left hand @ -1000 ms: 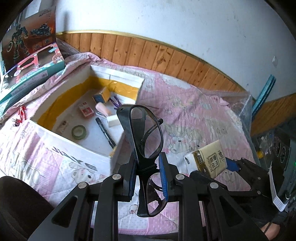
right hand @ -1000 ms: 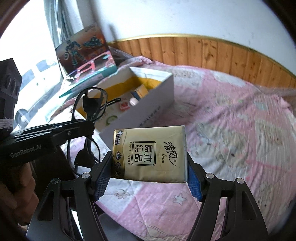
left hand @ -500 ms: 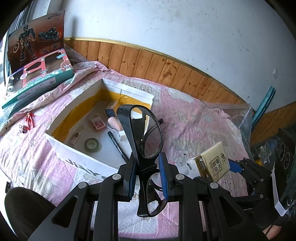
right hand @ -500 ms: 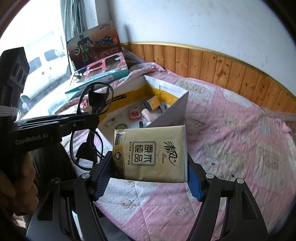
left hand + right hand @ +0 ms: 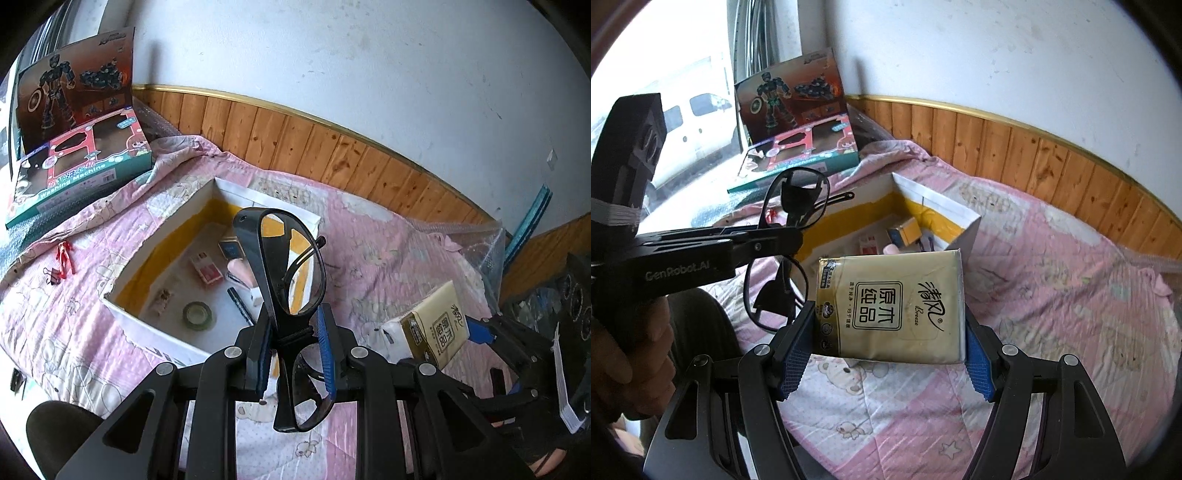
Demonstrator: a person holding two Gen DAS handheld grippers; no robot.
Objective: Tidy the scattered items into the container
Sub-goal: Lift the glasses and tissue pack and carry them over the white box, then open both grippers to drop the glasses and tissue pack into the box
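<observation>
A bed (image 5: 388,258) covered with a pink quilt printed with cartoon animals carries everything. An open white box (image 5: 147,328) with yellow tape inside sits on it toward the wall side, near the wood panelling. By the bed's left edge lie a red clip (image 5: 64,256) and a black binder clip (image 5: 51,276), close together. A teal toy carton (image 5: 74,177) rests at the far-left corner.

"GenRobot.AI" on left gripper (image 5: 792,236) arm. Tissue pack (image 5: 892,308) reads "清风", "Breeze", "原木纯品". "Washing Machine" on teal toy box (image 5: 79,173).
</observation>
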